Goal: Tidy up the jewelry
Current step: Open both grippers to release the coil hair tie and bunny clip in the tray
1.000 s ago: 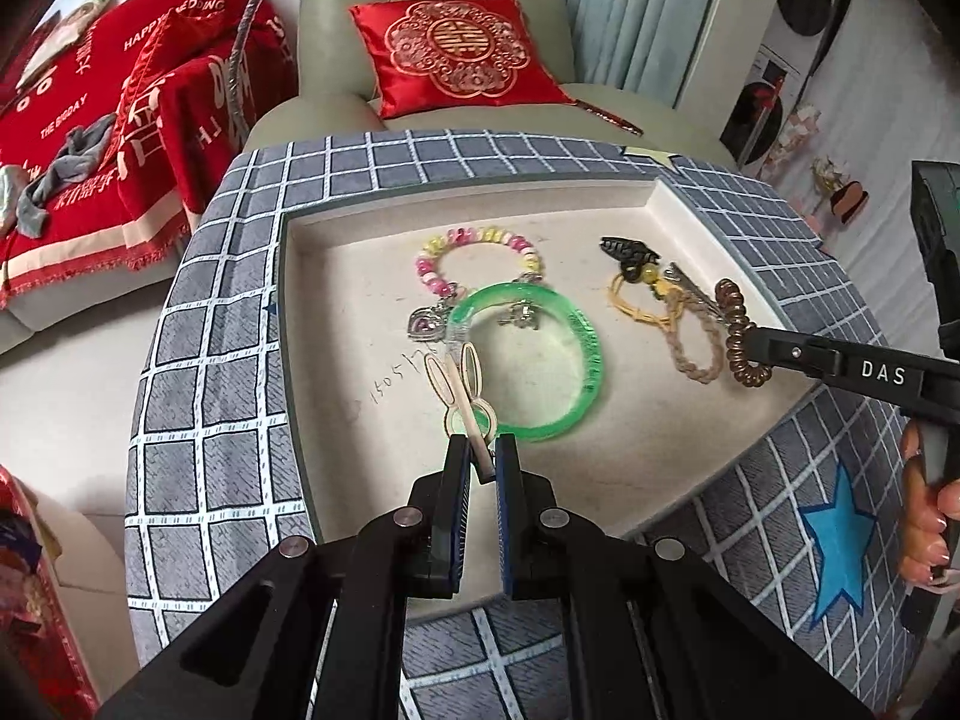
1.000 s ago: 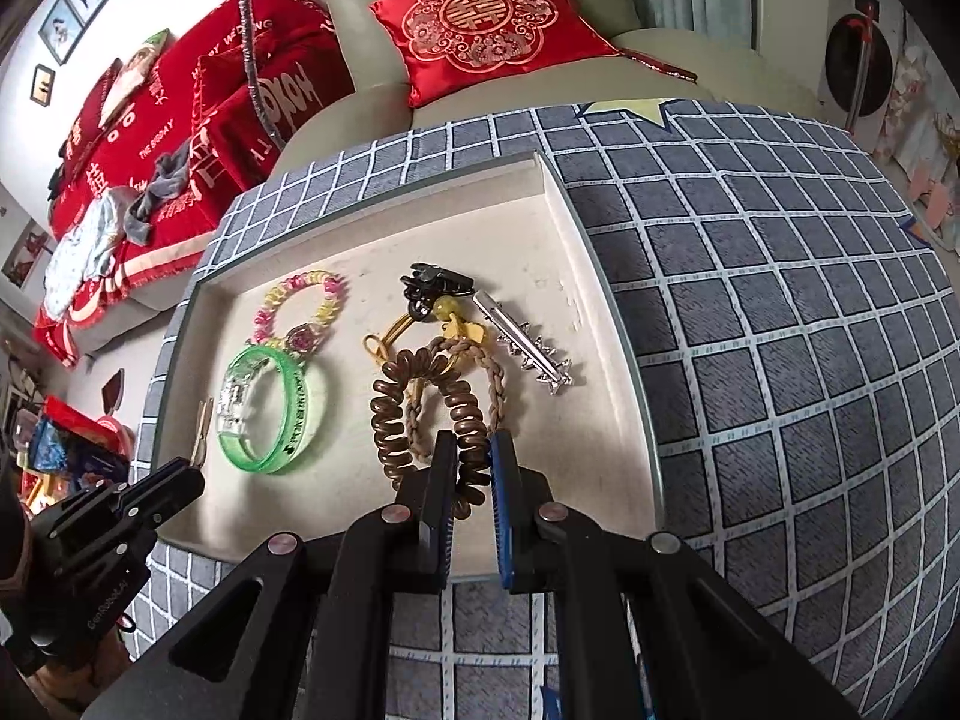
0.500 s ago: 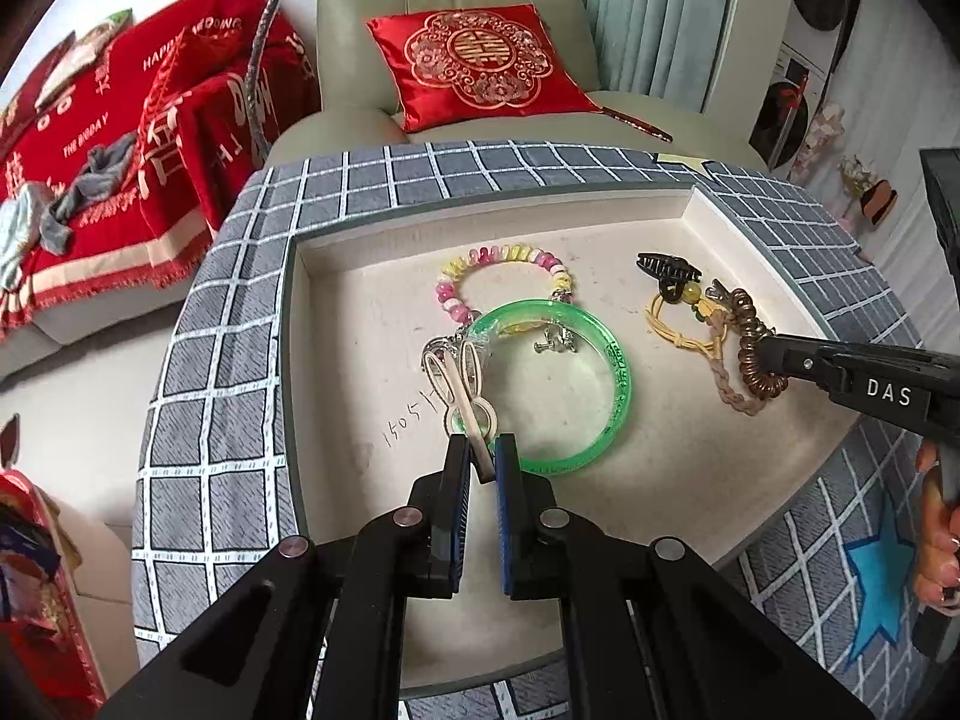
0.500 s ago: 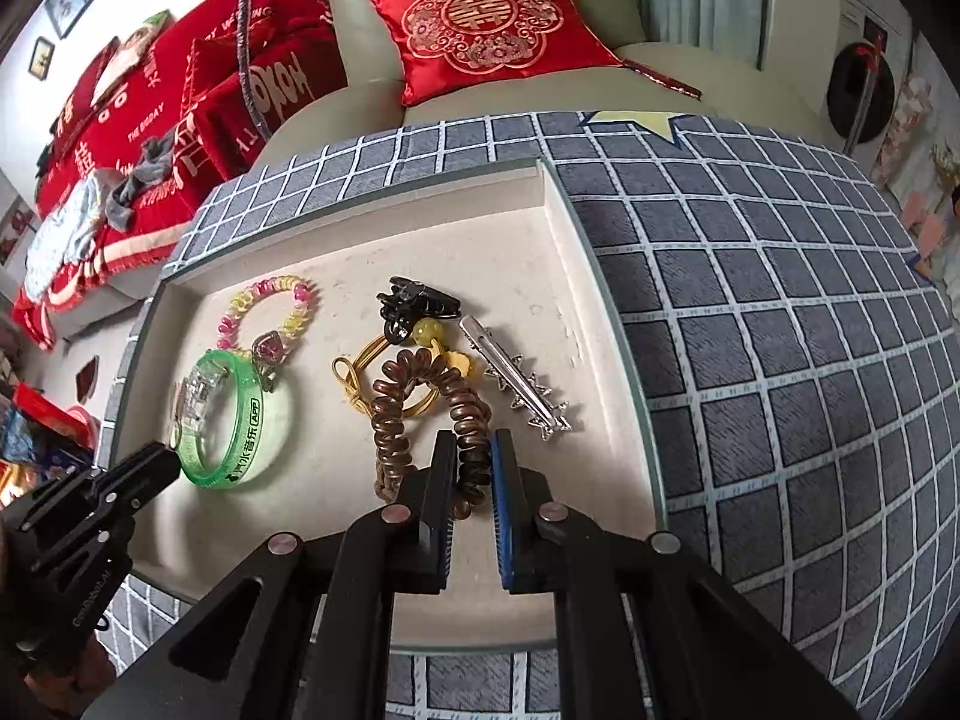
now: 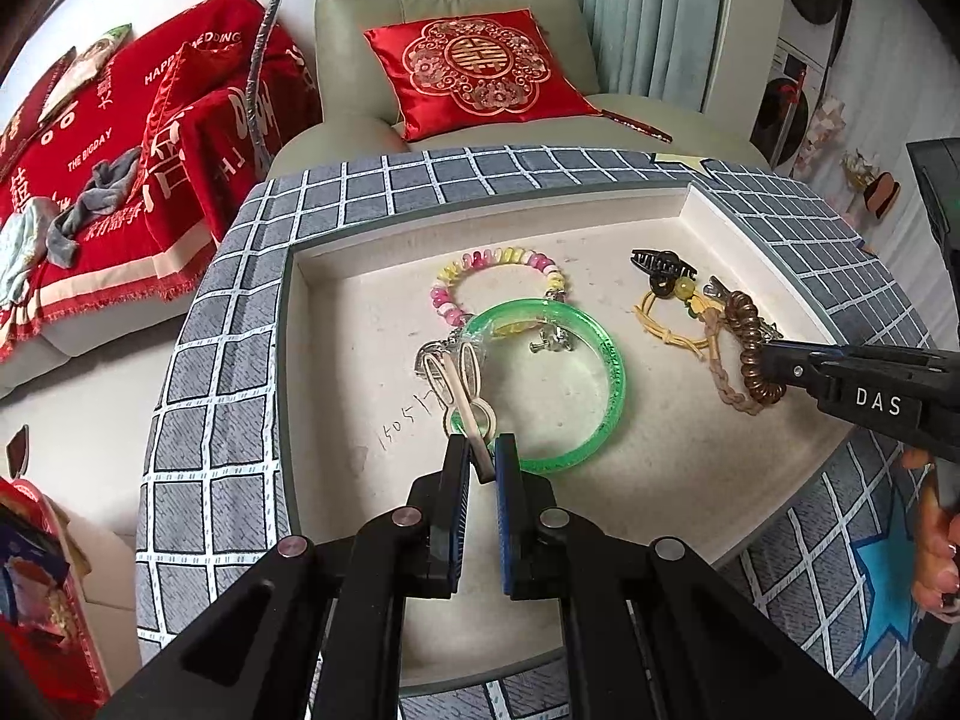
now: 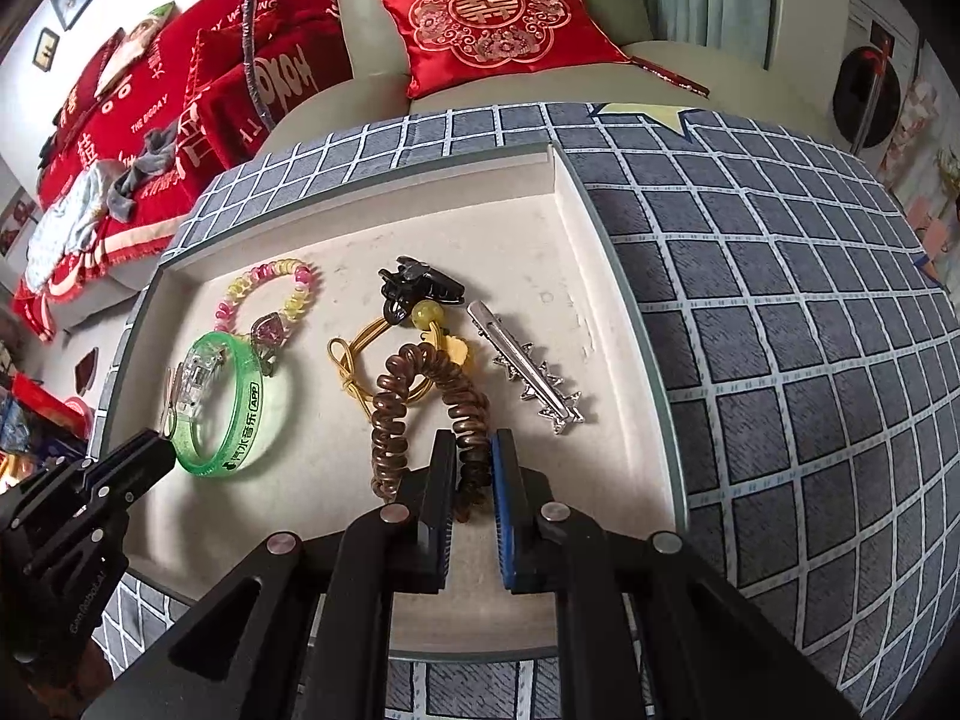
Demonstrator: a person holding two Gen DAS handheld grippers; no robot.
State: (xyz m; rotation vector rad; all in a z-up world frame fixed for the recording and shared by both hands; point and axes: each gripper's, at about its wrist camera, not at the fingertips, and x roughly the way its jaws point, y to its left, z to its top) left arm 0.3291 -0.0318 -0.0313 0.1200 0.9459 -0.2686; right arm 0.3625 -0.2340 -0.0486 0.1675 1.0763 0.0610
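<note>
Left wrist view: the left tongs [image 5: 482,461] pinch the stem of a cream rabbit clip [image 5: 465,381], which lies across the near rim of the green bangle [image 5: 606,360] in the tray [image 5: 336,360]. A bead bracelet [image 5: 447,306] lies behind.

Right wrist view: the right tongs [image 6: 471,462] are just opening, the brown coil tie [image 6: 390,420] between their pads. It overlaps a yellow cord [image 6: 354,360]. A silver clip [image 6: 534,378] lies just right, a black claw clip [image 6: 420,285] behind.

The brown spiral hair tie [image 6: 462,420], earlier bunched over the yellow cord [image 6: 354,354], was drawn out into an arch; the right hand-held gripper [image 6: 471,468] began opening around its end, the tray [image 6: 576,276] appearing nearer.
</note>
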